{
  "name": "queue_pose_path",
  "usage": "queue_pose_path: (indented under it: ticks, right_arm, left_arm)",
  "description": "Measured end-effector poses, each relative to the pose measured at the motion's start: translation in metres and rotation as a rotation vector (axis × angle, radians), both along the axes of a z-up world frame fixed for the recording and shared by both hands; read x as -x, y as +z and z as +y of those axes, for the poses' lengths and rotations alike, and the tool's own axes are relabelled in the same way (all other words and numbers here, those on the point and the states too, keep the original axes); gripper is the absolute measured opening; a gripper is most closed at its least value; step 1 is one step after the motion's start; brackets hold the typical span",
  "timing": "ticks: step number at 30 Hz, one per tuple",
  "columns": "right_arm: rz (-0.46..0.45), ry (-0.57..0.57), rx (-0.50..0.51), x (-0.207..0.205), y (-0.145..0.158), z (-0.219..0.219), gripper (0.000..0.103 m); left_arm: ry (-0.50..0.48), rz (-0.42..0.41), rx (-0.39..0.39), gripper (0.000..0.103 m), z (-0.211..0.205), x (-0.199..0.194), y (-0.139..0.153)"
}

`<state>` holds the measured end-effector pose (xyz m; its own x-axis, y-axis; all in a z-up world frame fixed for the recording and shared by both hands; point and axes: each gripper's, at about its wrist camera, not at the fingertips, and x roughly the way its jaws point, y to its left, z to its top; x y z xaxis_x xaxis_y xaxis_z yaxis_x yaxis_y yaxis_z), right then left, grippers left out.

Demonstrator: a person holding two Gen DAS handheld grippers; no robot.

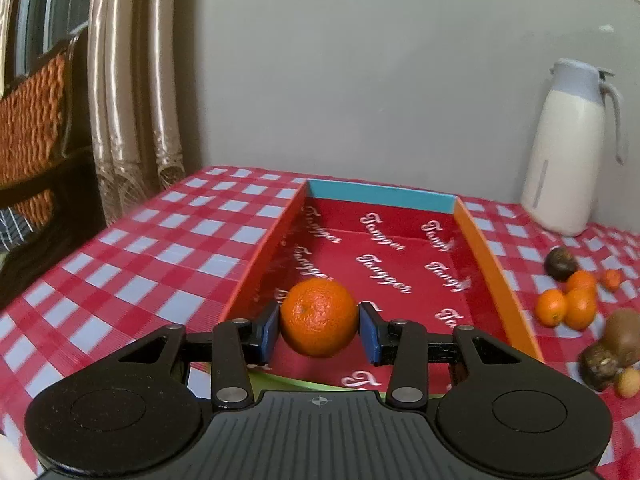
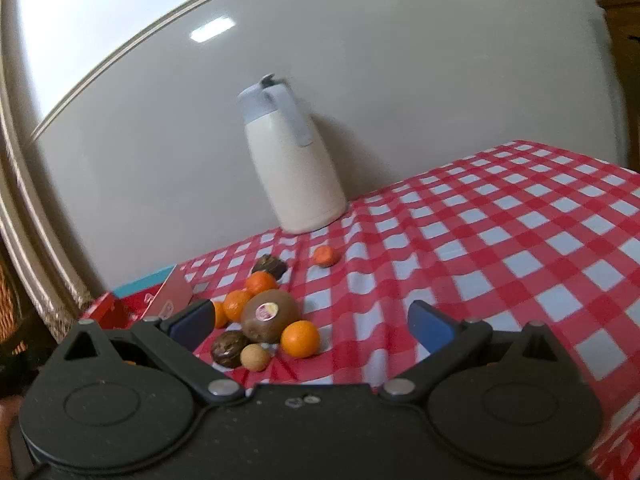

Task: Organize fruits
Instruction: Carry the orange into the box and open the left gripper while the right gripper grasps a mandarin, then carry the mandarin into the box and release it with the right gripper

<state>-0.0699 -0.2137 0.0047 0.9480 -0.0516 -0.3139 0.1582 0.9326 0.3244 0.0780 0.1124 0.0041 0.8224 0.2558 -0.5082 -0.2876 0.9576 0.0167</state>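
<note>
A round, dimpled orange mandarin sits clamped between the blue pads of the left gripper, both pads pressing its sides. It hangs over the near end of a shallow red cardboard box with a blue far wall, an orange side wall and white script printed across its floor. Whether the fruit already touches the floor or hovers just above it cannot be told. No other fruit shows in the visible part of the box, so this looks like the first piece going in.

The right gripper has its jaws spread wide with nothing between them, and it points toward the loose pile of fruit on the red-and-white checked tablecloth. That pile holds a brown fuzzy kiwi with a sticker, several small orange citrus fruits around it, a dark wrinkled round fruit, a small tan ball-shaped fruit, another dark fruit farther back and a lone small orange piece apart from the rest. A tall cream jug with a grey lid stands against the wall behind them.

By this reading the sorting has barely begun: one mandarin is at the box, and nearly everything else waits on the cloth.
</note>
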Motion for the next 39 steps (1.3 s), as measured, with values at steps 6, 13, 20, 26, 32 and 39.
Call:
queue_pose_path:
  ticks: [6,13,20,26,32,39]
  right_arm:
    - [0.063,0.073,0.047,-0.019,-0.006,0.019,0.103]
    - [0.090,0.092,0.069,-0.031,-0.007,0.021,0.103]
    - [0.152,0.118,0.112,-0.051,-0.009,0.019,0.090]
    - [0.232,0.132,0.121,-0.078,-0.016,0.011,0.072]
    - [0.261,0.112,0.106,-0.092,-0.023,0.008,0.049]
    - [0.277,0.106,0.151,-0.100,-0.028,0.019,0.032]
  left_arm:
    - [0.007,-0.021,0.041,0.062,0.009,0.004,0.006]
    - [-0.010,-0.137,-0.048,0.101,-0.003,0.031,0.022]
    - [0.020,-0.176,-0.012,0.103,0.017,0.059,0.033]
    - [0.080,-0.195,0.010,0.103,0.037,0.079,0.032]
    - [0.117,-0.189,0.066,0.103,0.055,0.084,0.029]
    - [0.130,-0.182,0.086,0.103,0.061,0.085,0.024]
